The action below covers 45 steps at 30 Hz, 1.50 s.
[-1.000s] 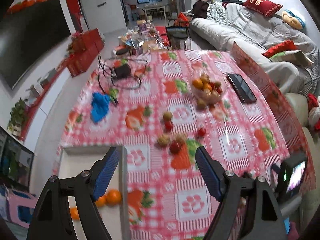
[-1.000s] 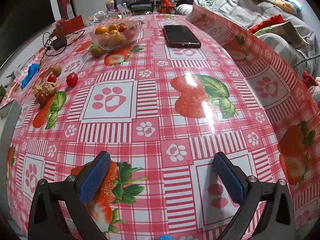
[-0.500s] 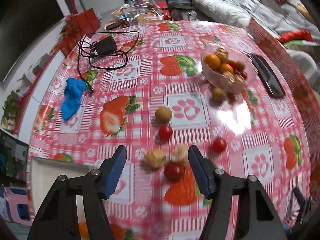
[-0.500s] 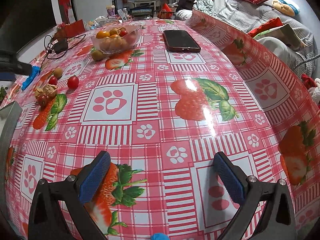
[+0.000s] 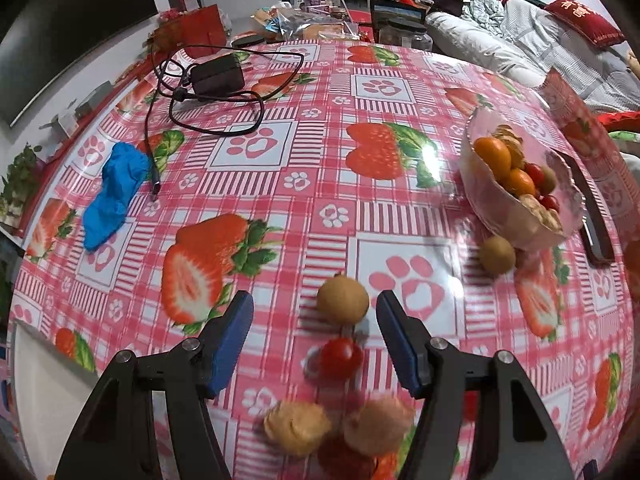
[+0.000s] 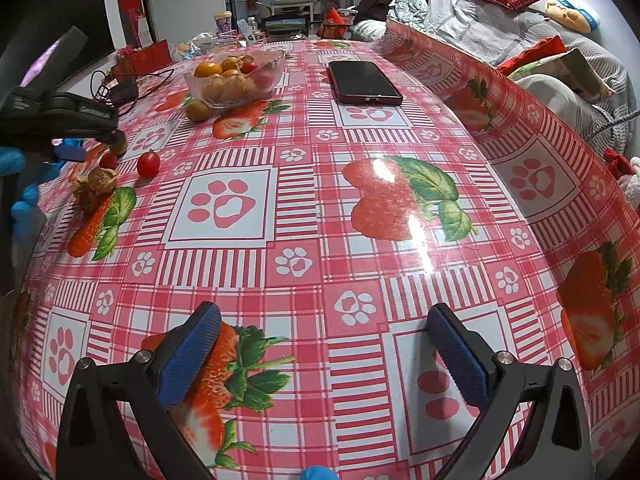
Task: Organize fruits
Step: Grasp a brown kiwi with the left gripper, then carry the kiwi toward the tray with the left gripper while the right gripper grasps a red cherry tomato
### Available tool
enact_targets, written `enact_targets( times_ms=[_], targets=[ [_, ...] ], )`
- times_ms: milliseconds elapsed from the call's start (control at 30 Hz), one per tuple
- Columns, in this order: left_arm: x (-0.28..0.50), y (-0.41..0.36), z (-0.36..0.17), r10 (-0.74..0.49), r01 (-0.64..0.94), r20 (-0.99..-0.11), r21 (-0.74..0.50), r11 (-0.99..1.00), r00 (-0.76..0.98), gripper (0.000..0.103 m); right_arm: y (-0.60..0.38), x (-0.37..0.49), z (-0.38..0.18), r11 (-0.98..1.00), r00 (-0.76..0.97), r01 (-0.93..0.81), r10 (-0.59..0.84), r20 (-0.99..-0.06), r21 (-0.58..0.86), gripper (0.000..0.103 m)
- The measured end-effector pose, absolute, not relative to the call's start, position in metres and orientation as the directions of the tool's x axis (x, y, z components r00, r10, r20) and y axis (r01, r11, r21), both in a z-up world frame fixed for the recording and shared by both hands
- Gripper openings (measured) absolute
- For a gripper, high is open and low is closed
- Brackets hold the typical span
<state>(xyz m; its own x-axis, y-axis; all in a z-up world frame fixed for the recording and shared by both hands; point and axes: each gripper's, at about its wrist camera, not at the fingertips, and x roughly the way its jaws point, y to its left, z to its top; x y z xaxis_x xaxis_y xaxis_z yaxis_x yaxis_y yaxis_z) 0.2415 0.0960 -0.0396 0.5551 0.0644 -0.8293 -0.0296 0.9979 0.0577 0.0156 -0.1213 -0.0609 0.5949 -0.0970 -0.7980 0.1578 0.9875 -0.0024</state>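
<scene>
A round brown fruit lies on the strawberry tablecloth between the tips of my left gripper. There is a gap on each side of it, so the jaws stand open around it. Just below it sits a cherry tomato, and two papery husked fruits lie between the gripper's arms. A glass bowl of oranges and tomatoes stands at the right, with another brown fruit beside it. My right gripper hangs open over bare tablecloth, holding nothing. The bowl is far ahead of it on the left.
A white tray sits at the table's near left corner. A blue cloth and a charger with its cable lie at the far left. A dark phone lies right of the bowl. A lone cherry tomato rests mid-left.
My left gripper has moved forward and down from over the tray to the loose fruits, and its jaws have narrowed around the brown fruit. The right gripper has stayed put.
</scene>
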Motion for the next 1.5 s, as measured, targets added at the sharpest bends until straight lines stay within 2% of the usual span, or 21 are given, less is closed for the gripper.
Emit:
enact_targets(
  times_ms=[33, 100, 133, 167, 300, 667, 967, 1300, 1500],
  targets=[
    [0.244, 0.095, -0.043, 0.072, -0.032, -0.832, 0.065, 0.997, 0.549, 0.065, -0.121, 0.015, -0.061, 0.987, 0.595, 0.158, -0.097, -0.798, -0.002, 0.103],
    [0.246, 0.094, -0.047, 0.062, -0.028, -0.825, 0.057, 0.998, 0.561, 0.053, -0.121, 0.015, -0.061, 0.987, 0.595, 0.158, -0.097, -0.798, -0.002, 0.103],
    [0.246, 0.093, -0.047, 0.057, -0.021, -0.827, 0.055, 0.998, 0.559, 0.039, -0.121, 0.015, -0.061, 0.987, 0.595, 0.159, -0.097, -0.798, -0.002, 0.103],
    [0.246, 0.091, -0.047, 0.032, -0.003, -0.828, 0.036, 0.999, 0.56, 0.03, -0.121, 0.015, -0.061, 0.987, 0.595, 0.159, -0.097, -0.798, -0.002, 0.103],
    [0.235, 0.078, -0.047, 0.033, 0.066, -0.82, 0.085, 0.994, 0.571, 0.03, -0.121, 0.015, -0.061, 0.987, 0.595, 0.159, -0.098, -0.798, -0.002, 0.103],
    [0.147, 0.06, -0.052, -0.076, 0.193, -0.83, 0.038, 0.981, 0.552, 0.03, -0.121, 0.015, -0.061, 0.987, 0.595, 0.158, -0.097, -0.798, -0.002, 0.103],
    [0.085, 0.046, -0.054, -0.101, 0.284, -0.821, 0.077, 0.956, 0.562, 0.03, -0.121, 0.015, -0.061, 0.987, 0.596, 0.158, -0.097, -0.797, -0.002, 0.103],
    [0.049, 0.079, -0.013, -0.167, 0.242, -0.764, -0.014, 0.97, 0.624, 0.03, -0.121, 0.015, -0.061, 0.988, 0.596, 0.158, -0.096, -0.797, -0.001, 0.103],
    [0.023, 0.102, -0.021, -0.106, 0.194, -0.774, 0.021, 0.981, 0.625, 0.03, -0.121, 0.015, -0.061, 0.988, 0.596, 0.158, -0.096, -0.797, -0.001, 0.103]
  ],
)
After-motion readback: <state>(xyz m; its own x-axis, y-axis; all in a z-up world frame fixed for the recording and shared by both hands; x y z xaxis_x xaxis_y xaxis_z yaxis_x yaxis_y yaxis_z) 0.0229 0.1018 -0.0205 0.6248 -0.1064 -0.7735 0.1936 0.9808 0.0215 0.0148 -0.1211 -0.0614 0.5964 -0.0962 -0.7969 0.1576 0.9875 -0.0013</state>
